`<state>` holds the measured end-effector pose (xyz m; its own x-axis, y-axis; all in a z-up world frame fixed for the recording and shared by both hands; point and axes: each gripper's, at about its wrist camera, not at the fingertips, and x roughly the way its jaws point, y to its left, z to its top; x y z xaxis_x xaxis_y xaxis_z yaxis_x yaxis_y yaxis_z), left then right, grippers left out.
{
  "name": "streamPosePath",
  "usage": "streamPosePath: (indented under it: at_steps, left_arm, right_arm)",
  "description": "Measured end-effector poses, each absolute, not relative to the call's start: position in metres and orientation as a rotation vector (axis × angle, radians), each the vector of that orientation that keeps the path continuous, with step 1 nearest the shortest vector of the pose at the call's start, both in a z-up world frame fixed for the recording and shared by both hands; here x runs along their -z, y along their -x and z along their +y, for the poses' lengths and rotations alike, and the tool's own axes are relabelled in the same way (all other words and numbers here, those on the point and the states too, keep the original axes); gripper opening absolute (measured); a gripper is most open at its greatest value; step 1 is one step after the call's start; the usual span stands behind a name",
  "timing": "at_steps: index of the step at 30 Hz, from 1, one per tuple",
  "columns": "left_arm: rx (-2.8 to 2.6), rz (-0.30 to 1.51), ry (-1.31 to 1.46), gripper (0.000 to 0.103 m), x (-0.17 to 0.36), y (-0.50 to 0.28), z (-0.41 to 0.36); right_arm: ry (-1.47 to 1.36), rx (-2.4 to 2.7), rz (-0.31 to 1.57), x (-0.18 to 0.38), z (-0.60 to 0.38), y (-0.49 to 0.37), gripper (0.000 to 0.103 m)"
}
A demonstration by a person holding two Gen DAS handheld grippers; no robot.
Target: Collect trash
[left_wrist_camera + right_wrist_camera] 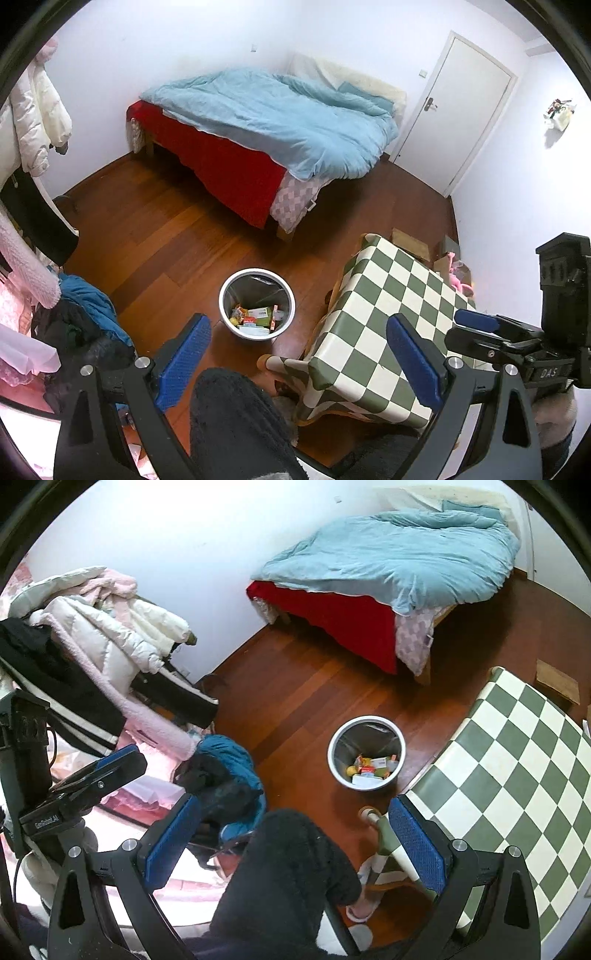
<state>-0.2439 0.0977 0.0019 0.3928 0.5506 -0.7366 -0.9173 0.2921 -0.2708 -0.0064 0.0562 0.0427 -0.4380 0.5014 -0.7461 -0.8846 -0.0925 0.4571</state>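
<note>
Basically both tongs are up high over the room, nothing in either. Left gripper (299, 354): blue pads spread wide, empty. Right gripper (295, 842): same, pads wide apart, empty; in the left wrist view only one of its blue fingers and the black body show at the right edge, rest cut off.

Trash sits in the trash bin (256, 303), a round white-rimmed can on the wood floor (166, 229) just beside the table (388, 295) w/ green-and-white check cloth. Contents: a greenish box, something yellow, red/orange wrappers, white paper; labels too small to read. Bin's far inner wall is dark, can't make out a liner for sure.

Person's leg in dark fleece trousers (288, 878) blocks the lower middle of both views; a pale slipper (360, 910) peeks out under it, partly hidden. Table's near leg half covered by the right pad.

Bed (266, 122) w/ blue duvet at back, clothes pile (92, 635) at left, partly cut by the lens edge.
</note>
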Motion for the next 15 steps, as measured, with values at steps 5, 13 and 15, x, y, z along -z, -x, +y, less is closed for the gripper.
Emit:
streamPosePath:
  at_steps: [5, 13, 15]
  left_arm:
    - [-1.052, 0.564, 0.756, 0.097, -0.006, 0.249, 0.089]
    - [-1.042, 0.569, 0.768, 0.097, -0.004, 0.251, 0.086]
    - [-1.040, 0.569, 0.767, 0.097, -0.004, 0.252, 0.086]
  right_arm:
    - [0.506, -1.748, 1.130, -0.047, 0.054, 0.012, 0.103]
    - [0.505, -1.764, 1.142, -0.046, 0.060, 0.016, 0.103]
    - [0.509, -1.764, 1.144, -0.044, 0.060, 0.017, 0.103]
